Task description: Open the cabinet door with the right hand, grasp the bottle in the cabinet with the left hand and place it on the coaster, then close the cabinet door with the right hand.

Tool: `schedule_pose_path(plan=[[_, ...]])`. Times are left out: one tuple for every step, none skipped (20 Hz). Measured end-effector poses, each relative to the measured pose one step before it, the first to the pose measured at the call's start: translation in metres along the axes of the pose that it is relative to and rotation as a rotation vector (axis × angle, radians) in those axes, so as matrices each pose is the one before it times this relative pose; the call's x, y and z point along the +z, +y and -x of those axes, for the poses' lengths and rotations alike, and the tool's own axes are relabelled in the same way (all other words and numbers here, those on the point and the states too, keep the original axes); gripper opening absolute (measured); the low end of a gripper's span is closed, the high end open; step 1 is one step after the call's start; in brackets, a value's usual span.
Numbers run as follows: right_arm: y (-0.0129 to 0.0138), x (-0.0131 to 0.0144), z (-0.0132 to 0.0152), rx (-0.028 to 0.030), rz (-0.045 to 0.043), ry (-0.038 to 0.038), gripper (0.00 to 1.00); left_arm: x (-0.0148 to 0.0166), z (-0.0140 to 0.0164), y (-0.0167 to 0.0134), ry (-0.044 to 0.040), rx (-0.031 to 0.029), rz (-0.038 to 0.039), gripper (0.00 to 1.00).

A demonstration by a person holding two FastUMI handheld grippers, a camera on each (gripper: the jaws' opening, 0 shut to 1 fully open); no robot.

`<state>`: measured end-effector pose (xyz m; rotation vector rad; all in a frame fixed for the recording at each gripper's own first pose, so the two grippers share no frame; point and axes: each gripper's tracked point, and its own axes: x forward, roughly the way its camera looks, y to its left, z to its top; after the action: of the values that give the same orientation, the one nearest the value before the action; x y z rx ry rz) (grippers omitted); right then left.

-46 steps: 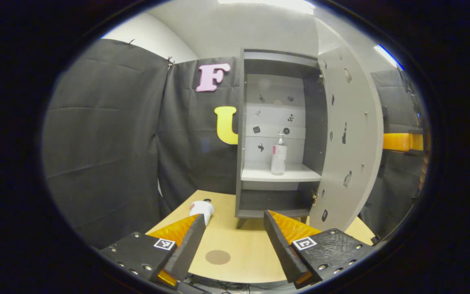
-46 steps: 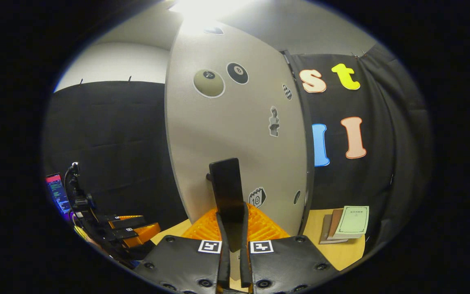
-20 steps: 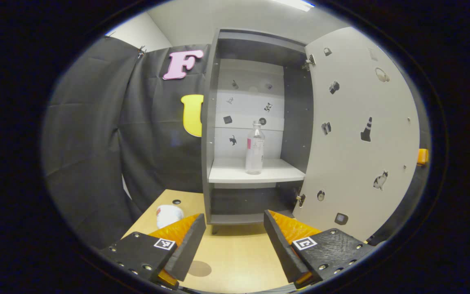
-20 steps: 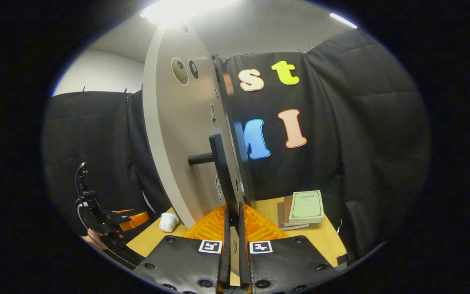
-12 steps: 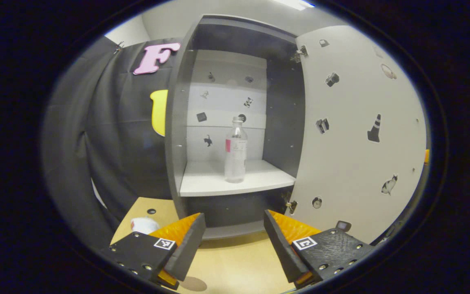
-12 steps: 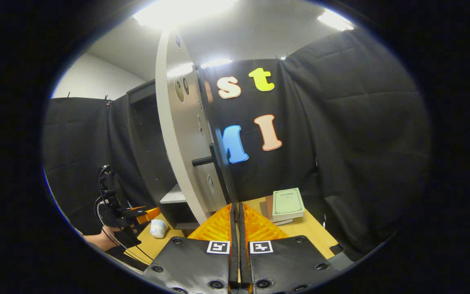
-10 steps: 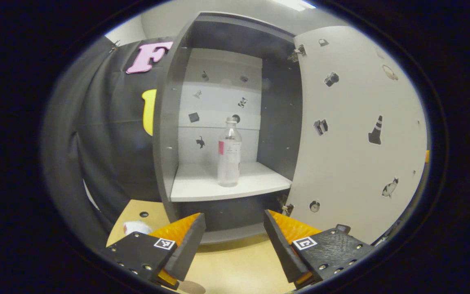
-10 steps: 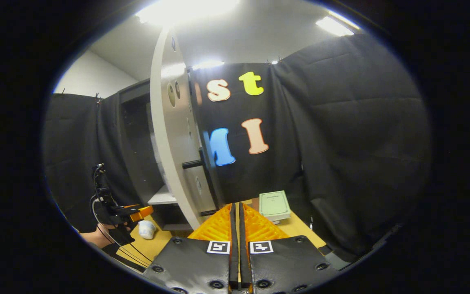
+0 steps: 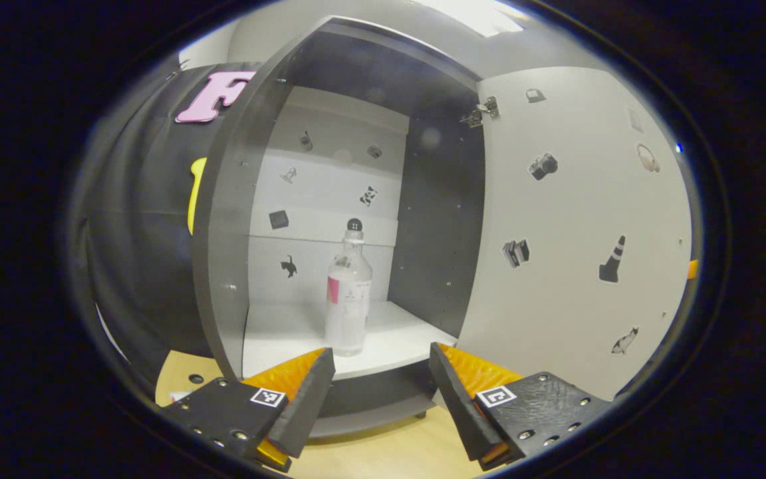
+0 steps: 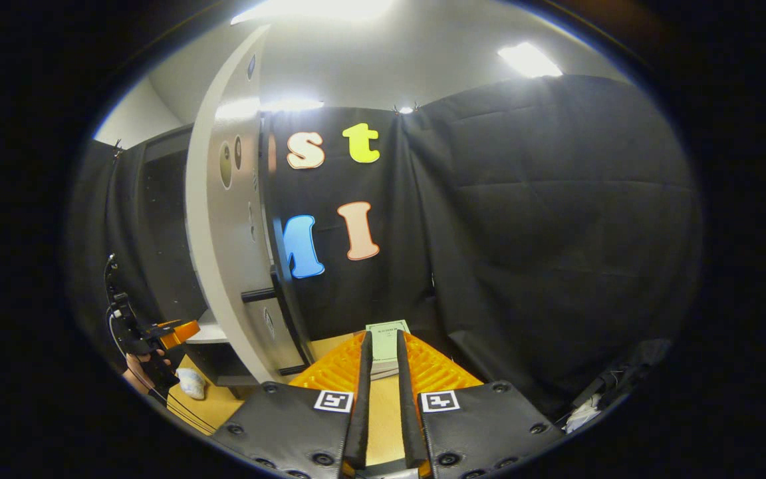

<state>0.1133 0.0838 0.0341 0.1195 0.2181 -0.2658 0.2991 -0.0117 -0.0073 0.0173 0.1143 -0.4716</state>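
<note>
Door (image 9: 576, 219) swung wide, bottle (image 9: 348, 299) upright on the cabinet shelf (image 9: 396, 346) just beyond the left gripper (image 9: 378, 392) with jaws spread and empty (right gripper (image 10: 381, 399) parted a crack, gripping nothing, off the door handle (image 10: 258, 295)) — grasp, coaster placement and closing left undone.

bottle (image 9: 348, 303): standing on the cabinet (image 9: 223, 219) shelf
door (image 9: 576, 226): swung open, right of bottle
books (image 10: 386, 336): right of door
</note>
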Motion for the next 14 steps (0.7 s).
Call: schedule_pose_path(plan=[[-0.00573,-0.00424,-0.00918,-0.03432,-0.00995,0.01305,0.24,0.00541,-0.00323,0.00232,-0.00976,0.00086,-0.01106,0.87],[-0.00180,-0.00392,-0.00471,-0.00906,-0.01531,0.01390,0.22,0.00446,-0.00533,0.00322,-0.00295,0.00948,-0.00414,0.87],[0.00290,-0.00251,-0.00677,0.00336,-0.01413,0.01232,0.25,0.00413,-0.00553,0.00304,0.00045,0.00928,0.00426,0.87],[0.00070,-0.00118,-0.00584,0.00730,-0.00332,0.00834,0.30,0.00396,-0.00608,0.00089,0.00022,0.00490,0.00961,0.90],[-0.00176,0.00042,-0.01043,0.00711,0.00522,0.00492,0.37,0.00424,-0.00666,0.00048,-0.00280,0.00287,0.00630,0.88],[-0.00136,0.00156,-0.00970,0.00536,0.01715,0.00208,0.40,0.00430,-0.00785,0.00215,0.00052,0.00968,-0.00189,0.87],[-0.00256,0.00281,-0.00897,0.00765,0.01449,-0.00871,0.37,0.00297,-0.00642,0.00330,-0.00006,0.01542,-0.01011,0.87],[0.00028,0.00286,-0.01033,0.01919,0.01019,-0.00653,0.43,0.00365,-0.00836,0.00232,0.00045,0.01517,-0.01582,0.87],[0.00230,0.00008,-0.01297,0.02360,0.00447,0.00154,0.60,0.00155,-0.00730,0.00052,0.00518,0.01074,-0.01119,0.87],[0.00087,0.00209,-0.01385,0.02283,-0.00284,-0.00076,0.67,-0.00046,-0.00698,-0.00348,0.01285,-0.00174,0.00511,0.87],[-0.00451,0.00345,-0.00955,0.00338,-0.00359,-0.01191,0.80,0.00150,-0.00637,-0.00337,0.00503,-0.00078,0.00706,0.88],[-0.00509,0.00544,-0.01189,0.00409,0.00405,-0.01197,0.80,0.00173,-0.00613,0.00072,-0.00243,0.00755,0.00260,0.87],[-0.00773,0.00208,-0.01059,-0.01587,0.00628,-0.00967,0.90,0.00027,-0.00668,0.00230,0.00222,0.01701,-0.00411,0.88],[-0.00717,0.00529,-0.00877,-0.00700,0.00118,-0.01393,0.90,-0.00083,-0.00751,0.00109,0.00530,0.01557,-0.00679,0.90]])
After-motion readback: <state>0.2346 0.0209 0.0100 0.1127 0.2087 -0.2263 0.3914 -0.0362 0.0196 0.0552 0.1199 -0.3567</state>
